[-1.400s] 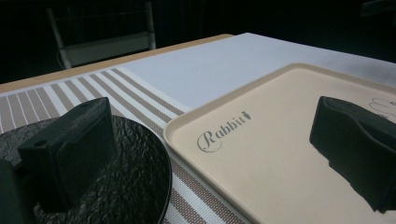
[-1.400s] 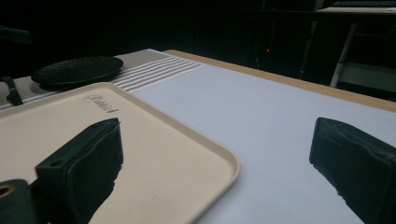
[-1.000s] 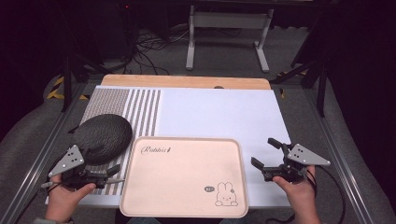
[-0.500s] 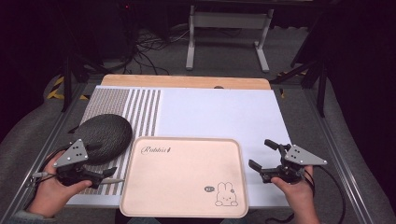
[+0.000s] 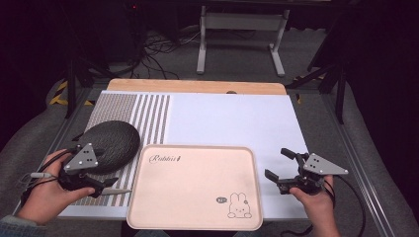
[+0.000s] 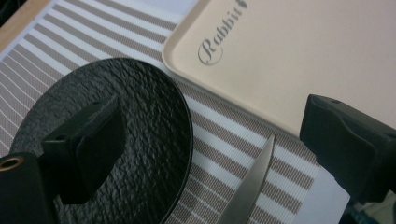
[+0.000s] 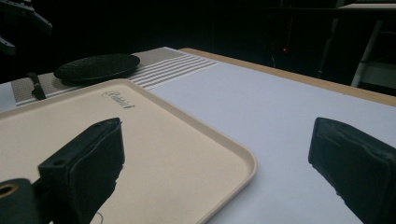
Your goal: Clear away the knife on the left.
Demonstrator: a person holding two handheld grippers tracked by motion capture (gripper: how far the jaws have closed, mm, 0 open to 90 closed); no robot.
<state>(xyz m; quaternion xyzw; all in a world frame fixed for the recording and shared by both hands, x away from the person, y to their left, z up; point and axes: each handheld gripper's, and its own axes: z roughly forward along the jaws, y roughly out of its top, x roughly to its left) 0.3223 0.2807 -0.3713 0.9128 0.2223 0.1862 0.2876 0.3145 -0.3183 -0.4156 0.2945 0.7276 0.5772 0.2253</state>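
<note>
Knife (image 5: 114,190): in the high view one lies on the striped placemat (image 5: 148,113), just left of the one beige tray (image 5: 197,187), which reads "Rabbit" beside a drawn rabbit. The left claw (image 5: 106,185) hovers over the knife; the right claw (image 5: 276,173) gapes, empty. One black plate (image 5: 111,143) sits nearby on the counter (image 5: 197,86).

Left gripper view: the blade (image 6: 247,186) lies between wide-open jaws.

Right gripper view: jaws spread, holding nothing.

Left gripper (image 5: 101,185): black body, grey three-cornered plate, dotted holes, thin dark cable | right gripper (image 5: 279,170): black blocky jaws, grey plate, black trailing cable | sleeve (image 5: 12,227): grey-blue cuff, left wrist
</note>
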